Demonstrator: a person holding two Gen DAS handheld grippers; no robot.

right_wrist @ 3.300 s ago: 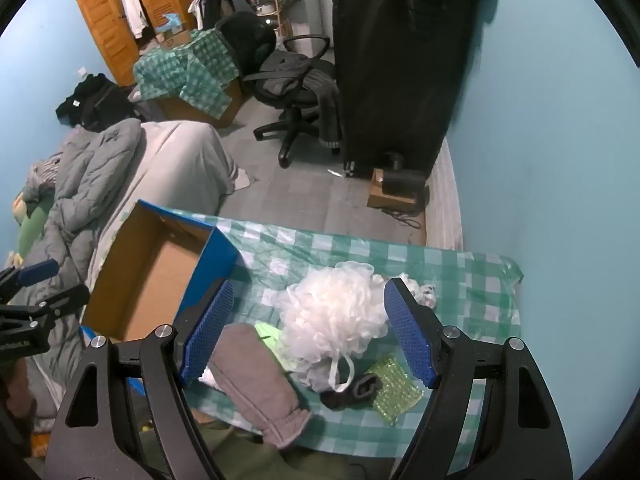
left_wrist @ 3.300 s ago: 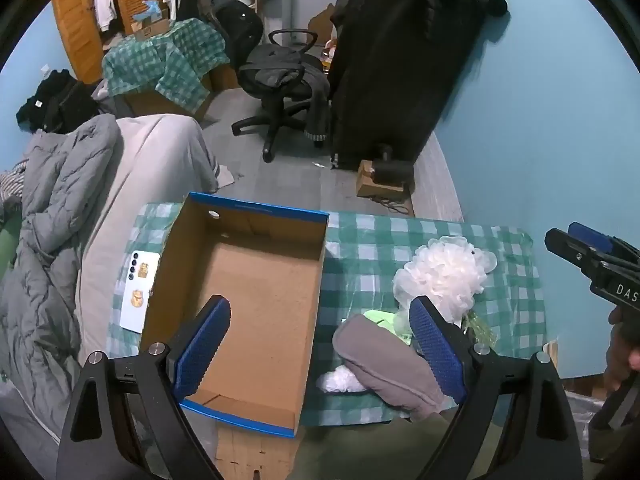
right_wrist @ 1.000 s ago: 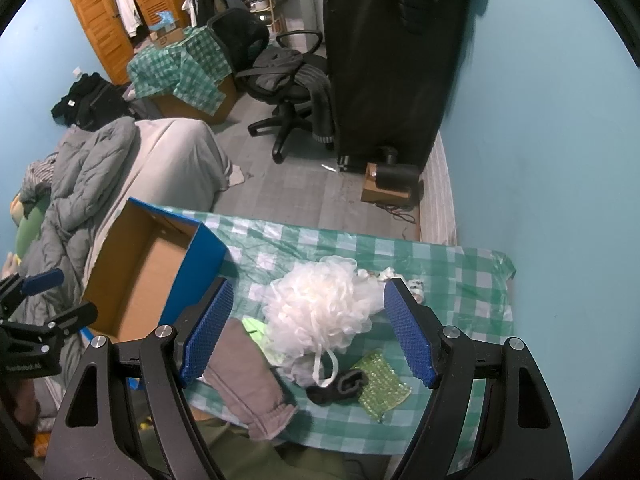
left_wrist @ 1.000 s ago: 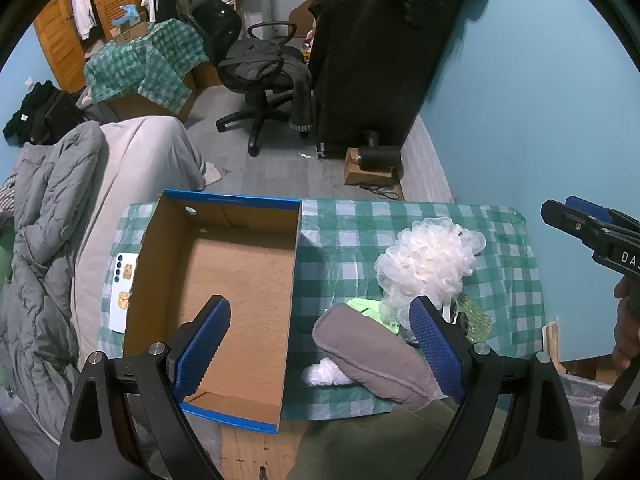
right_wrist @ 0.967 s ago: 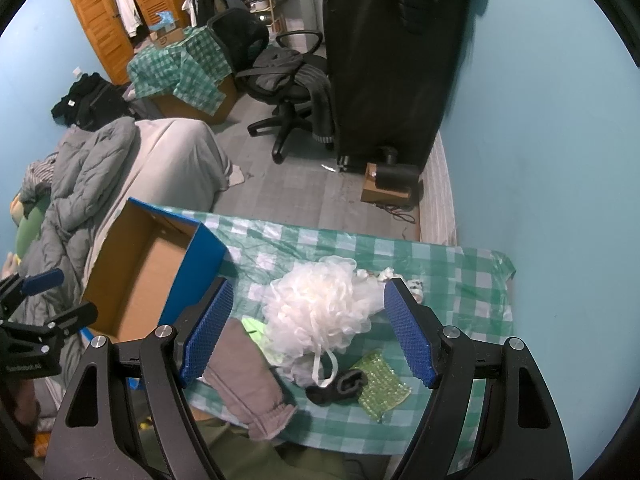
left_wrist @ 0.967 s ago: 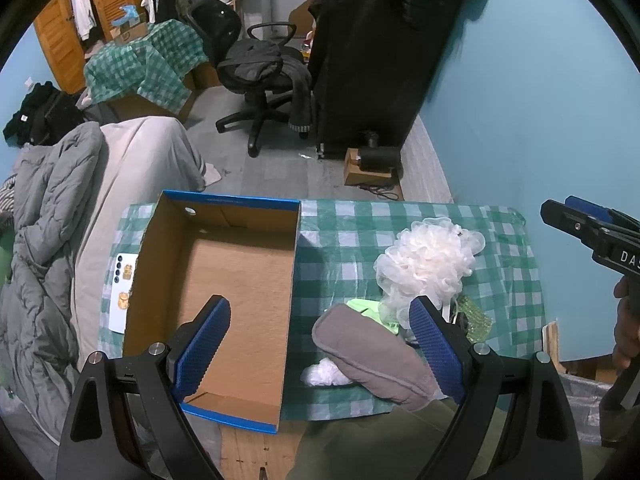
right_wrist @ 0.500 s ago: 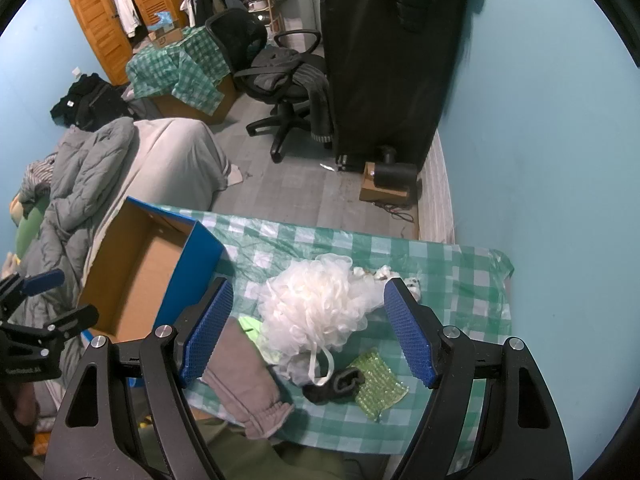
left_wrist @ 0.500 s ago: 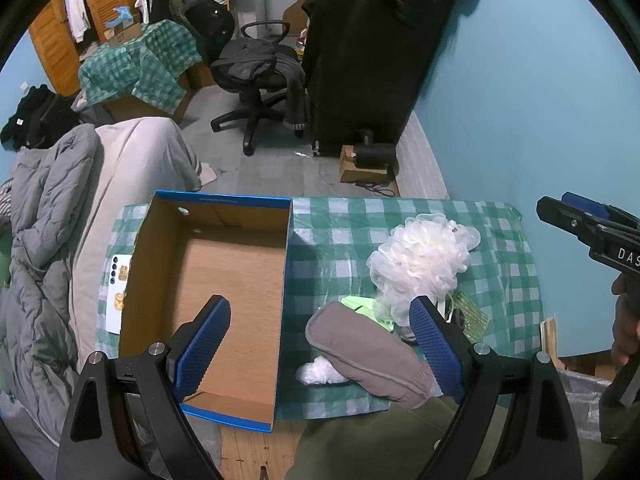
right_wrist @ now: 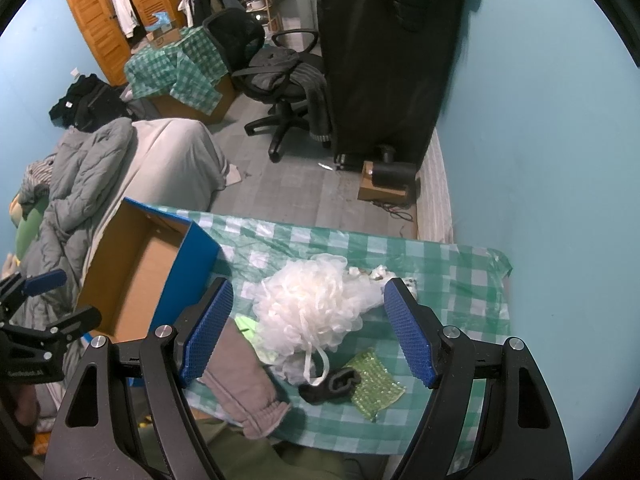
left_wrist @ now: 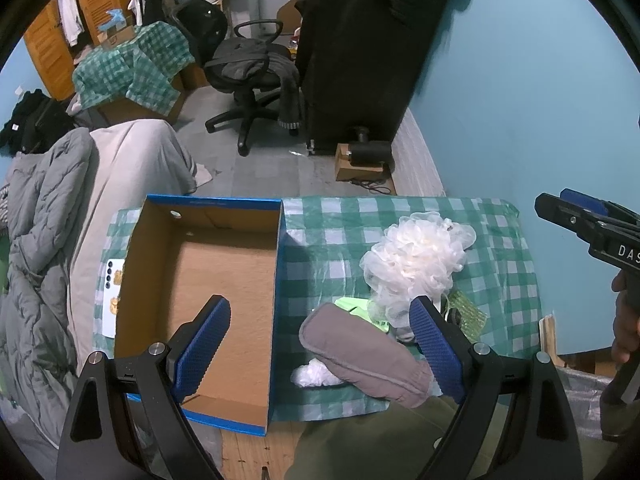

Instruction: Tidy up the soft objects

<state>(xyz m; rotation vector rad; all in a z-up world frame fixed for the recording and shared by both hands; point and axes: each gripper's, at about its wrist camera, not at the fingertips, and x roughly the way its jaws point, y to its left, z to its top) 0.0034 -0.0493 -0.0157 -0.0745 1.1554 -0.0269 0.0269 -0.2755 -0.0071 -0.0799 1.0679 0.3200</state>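
An empty cardboard box [left_wrist: 216, 276] with blue outer walls [right_wrist: 192, 268] stands on the left of a green-checked table [left_wrist: 500, 248]. To its right lies a heap of soft things: a white mesh bath pouf [right_wrist: 316, 308], a grey mitten [left_wrist: 360, 352], a lime cloth [right_wrist: 248, 328], a dark sock [right_wrist: 332, 386], a green sparkly sponge [right_wrist: 376, 388] and a white wad [left_wrist: 314, 376]. My left gripper [left_wrist: 320, 344] hangs open high above the box's right wall. My right gripper [right_wrist: 308, 328] is open, high above the pouf. Neither holds anything.
A phone [left_wrist: 112, 292] lies on the table left of the box. A bed with grey bedding [left_wrist: 44, 240] is on the left, a blue wall [left_wrist: 520, 100] on the right. Beyond the table stand an office chair [left_wrist: 252, 76] and a tall black cover [left_wrist: 368, 48].
Both grippers have risen and drawn back a little, so the table and the heap look smaller and further off. Nothing on the table has moved.
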